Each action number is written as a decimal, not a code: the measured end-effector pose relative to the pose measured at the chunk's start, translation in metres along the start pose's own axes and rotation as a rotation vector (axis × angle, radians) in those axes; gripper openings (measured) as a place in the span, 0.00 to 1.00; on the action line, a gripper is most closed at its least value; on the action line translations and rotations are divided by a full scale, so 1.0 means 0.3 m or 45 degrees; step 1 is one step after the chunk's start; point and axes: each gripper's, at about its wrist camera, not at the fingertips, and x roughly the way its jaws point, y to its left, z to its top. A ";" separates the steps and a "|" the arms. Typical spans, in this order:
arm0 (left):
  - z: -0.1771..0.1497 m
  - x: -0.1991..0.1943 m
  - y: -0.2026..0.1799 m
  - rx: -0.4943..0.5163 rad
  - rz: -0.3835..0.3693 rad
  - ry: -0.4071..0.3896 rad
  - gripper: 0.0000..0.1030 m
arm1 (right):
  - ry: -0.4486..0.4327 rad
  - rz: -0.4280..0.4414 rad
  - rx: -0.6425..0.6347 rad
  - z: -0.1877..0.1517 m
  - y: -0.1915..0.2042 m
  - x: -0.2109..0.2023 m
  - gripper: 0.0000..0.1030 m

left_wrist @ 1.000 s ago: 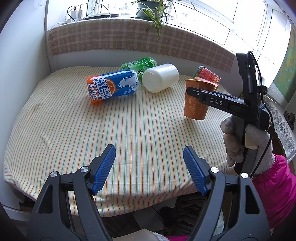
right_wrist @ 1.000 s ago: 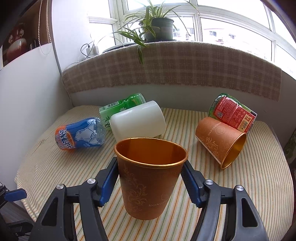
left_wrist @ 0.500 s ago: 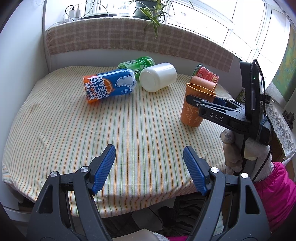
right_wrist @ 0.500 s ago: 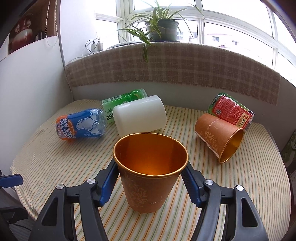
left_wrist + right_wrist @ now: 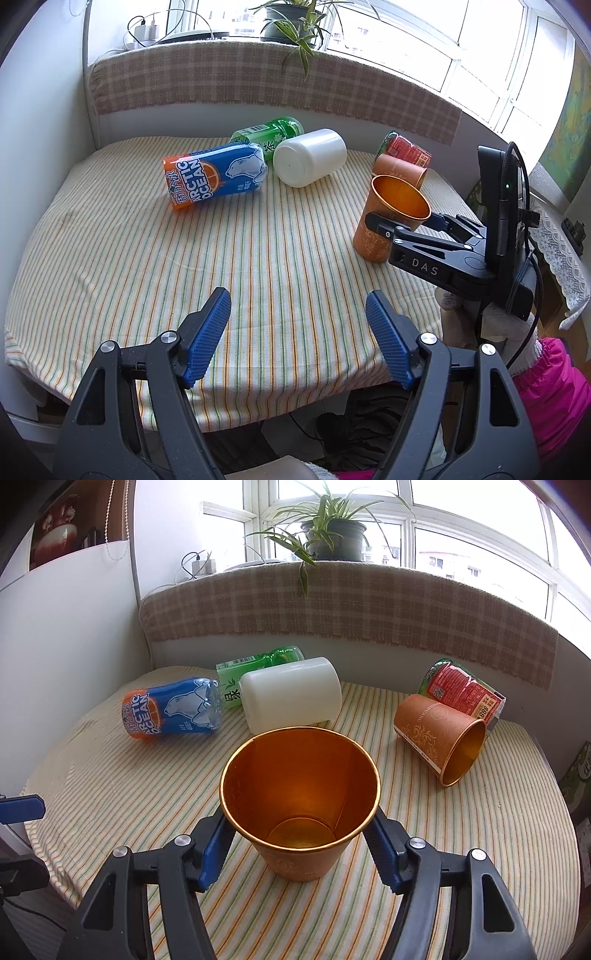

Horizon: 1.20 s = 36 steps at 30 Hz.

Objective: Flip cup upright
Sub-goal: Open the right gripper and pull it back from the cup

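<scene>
The right gripper [image 5: 301,843] is clasping the orange cup [image 5: 300,805] mouth-up, its base seemingly resting on the striped bench [image 5: 110,794]. The step is placing; next the fingers need parting gently. The left gripper [image 5: 297,332] is idling, spread wide. Beyond, a second cup [image 5: 439,734] is lying sideways.

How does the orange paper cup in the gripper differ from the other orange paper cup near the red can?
The gripped orange paper cup stands upright, mouth up; the other orange paper cup lies on its side, mouth sideways. The right gripper clamps the first; the second lies free against the red can. Both share gold interiors.
</scene>
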 end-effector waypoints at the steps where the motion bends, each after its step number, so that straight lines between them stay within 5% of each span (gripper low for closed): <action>1: 0.000 -0.003 -0.001 0.001 0.001 -0.003 0.76 | 0.002 0.000 0.000 -0.003 0.000 -0.001 0.66; 36: 0.032 -0.017 -0.021 0.033 0.009 -0.074 0.76 | 0.012 0.010 0.064 -0.059 -0.035 -0.071 0.66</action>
